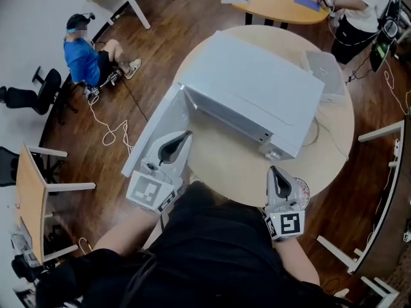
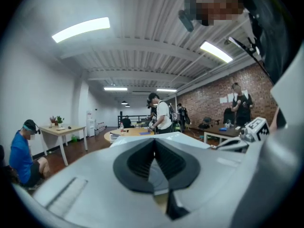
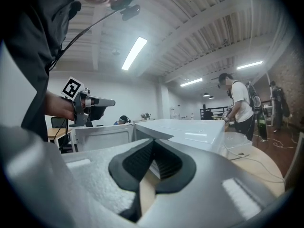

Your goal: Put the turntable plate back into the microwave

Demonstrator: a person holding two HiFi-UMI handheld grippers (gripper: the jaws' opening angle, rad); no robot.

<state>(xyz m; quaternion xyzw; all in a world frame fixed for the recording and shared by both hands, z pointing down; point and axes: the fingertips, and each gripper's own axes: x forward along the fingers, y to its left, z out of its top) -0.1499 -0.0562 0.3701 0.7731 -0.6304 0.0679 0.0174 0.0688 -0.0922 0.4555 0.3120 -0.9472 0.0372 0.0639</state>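
A white microwave (image 1: 257,85) stands on the round wooden table (image 1: 225,165), its door (image 1: 151,133) swung open to the left. My left gripper (image 1: 187,135) is shut and empty, just in front of the open door; in the left gripper view its tips (image 2: 154,139) point over the microwave top (image 2: 164,136). My right gripper (image 1: 272,170) is shut and empty near the table's front edge, right of the microwave's front corner. In the right gripper view its tips (image 3: 153,140) point at the microwave (image 3: 190,129). I cannot pick out the turntable plate for certain.
A pale translucent squarish container (image 1: 325,74) lies on the table right of the microwave, with a cable beside it. A small round glassy thing (image 1: 302,191) sits by my right gripper. One person sits on the floor (image 1: 87,53); another stands at a far table (image 1: 359,8).
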